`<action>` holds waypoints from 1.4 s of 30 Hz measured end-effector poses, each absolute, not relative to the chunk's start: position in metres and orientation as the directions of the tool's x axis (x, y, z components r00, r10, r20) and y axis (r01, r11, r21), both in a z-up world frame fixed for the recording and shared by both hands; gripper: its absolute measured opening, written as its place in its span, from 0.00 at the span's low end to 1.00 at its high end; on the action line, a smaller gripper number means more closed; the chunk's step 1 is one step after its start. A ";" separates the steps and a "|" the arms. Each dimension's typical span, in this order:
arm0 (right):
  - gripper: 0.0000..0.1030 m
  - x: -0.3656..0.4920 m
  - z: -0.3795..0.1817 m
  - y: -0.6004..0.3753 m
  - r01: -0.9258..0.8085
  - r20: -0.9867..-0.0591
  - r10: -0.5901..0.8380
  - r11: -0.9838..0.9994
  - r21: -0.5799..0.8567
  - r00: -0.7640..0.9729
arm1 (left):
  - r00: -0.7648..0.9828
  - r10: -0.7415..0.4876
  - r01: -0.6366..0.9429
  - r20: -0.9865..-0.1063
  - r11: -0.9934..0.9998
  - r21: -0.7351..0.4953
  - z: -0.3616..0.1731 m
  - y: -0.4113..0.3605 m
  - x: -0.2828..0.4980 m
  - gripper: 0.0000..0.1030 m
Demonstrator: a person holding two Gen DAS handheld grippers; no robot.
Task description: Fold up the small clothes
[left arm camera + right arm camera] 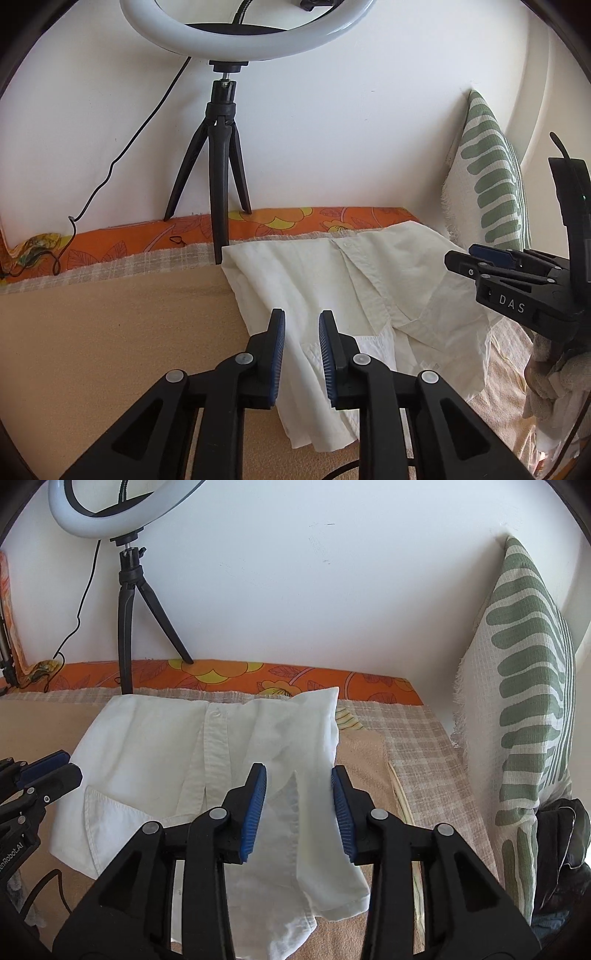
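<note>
Both sides of the white shirt are folded inward. The left hand-held gripper is narrowly parted and the right hand-held gripper half open, nothing gripped; the lower hem should be pinched evenly next.

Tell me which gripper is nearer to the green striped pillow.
Right. The right gripper hangs over the shirt's pillow-side edge; the left gripper is over its far edge, further from the pillow.
</note>
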State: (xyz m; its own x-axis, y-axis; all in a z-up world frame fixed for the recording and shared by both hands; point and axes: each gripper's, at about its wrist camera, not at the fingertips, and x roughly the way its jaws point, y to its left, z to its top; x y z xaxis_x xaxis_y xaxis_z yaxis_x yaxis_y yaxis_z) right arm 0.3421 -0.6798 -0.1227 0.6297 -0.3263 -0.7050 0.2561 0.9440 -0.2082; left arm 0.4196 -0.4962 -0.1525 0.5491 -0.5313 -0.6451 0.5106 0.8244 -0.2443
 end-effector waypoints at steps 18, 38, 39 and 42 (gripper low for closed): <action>0.39 0.265 -0.053 -0.654 0.300 -0.638 -0.306 0.946 -0.122 0.707 | 0.589 -0.574 0.542 -0.569 0.803 -0.248 -0.072 -0.448 0.349 0.23; 0.67 0.118 -0.033 -0.566 0.237 -0.554 -0.205 0.971 -0.014 0.807 | 0.576 -0.597 0.609 -0.558 0.769 -0.194 -0.061 -0.390 0.219 0.82; 0.71 0.112 -0.035 -0.563 0.236 -0.553 -0.201 0.972 -0.008 0.809 | 0.575 -0.598 0.610 -0.559 0.768 -0.194 -0.064 -0.388 0.214 0.85; 0.91 0.095 -0.040 -0.555 0.252 -0.540 -0.217 0.968 -0.010 0.813 | 0.572 -0.590 0.624 -0.570 0.764 -0.163 -0.071 -0.388 0.199 0.94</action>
